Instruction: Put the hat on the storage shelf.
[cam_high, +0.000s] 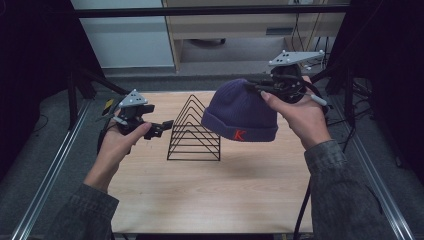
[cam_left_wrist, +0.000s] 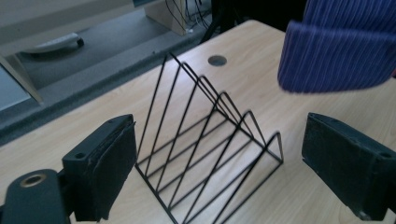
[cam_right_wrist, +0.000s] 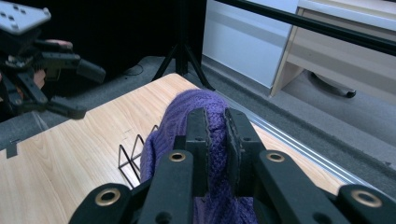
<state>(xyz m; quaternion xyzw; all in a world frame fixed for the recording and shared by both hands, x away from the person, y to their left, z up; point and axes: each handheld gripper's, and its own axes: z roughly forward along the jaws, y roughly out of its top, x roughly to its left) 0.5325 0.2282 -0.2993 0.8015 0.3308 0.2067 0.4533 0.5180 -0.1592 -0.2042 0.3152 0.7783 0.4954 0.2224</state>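
A purple knitted beanie (cam_high: 241, 111) with a red letter on its cuff hangs in the air above the table, and my right gripper (cam_high: 257, 86) is shut on its crown. In the right gripper view the two jaws pinch a fold of the beanie (cam_right_wrist: 187, 112) between them. A black wire rack (cam_high: 194, 131) of triangular dividers stands on the wooden table (cam_high: 210, 190), just left of and below the beanie. My left gripper (cam_high: 166, 127) is held open beside the rack's left end, nothing between its jaws. In the left gripper view the rack (cam_left_wrist: 205, 154) sits between the wide-apart pads (cam_left_wrist: 116, 163), with the beanie's cuff (cam_left_wrist: 334, 63) at the upper right.
Metal rails run along both sides of the table (cam_high: 55, 165). A tripod leg (cam_right_wrist: 182, 51) stands off the far left corner. Cabinets (cam_high: 250, 25) stand beyond the far edge. A round grommet hole (cam_left_wrist: 217, 60) marks the tabletop behind the rack.
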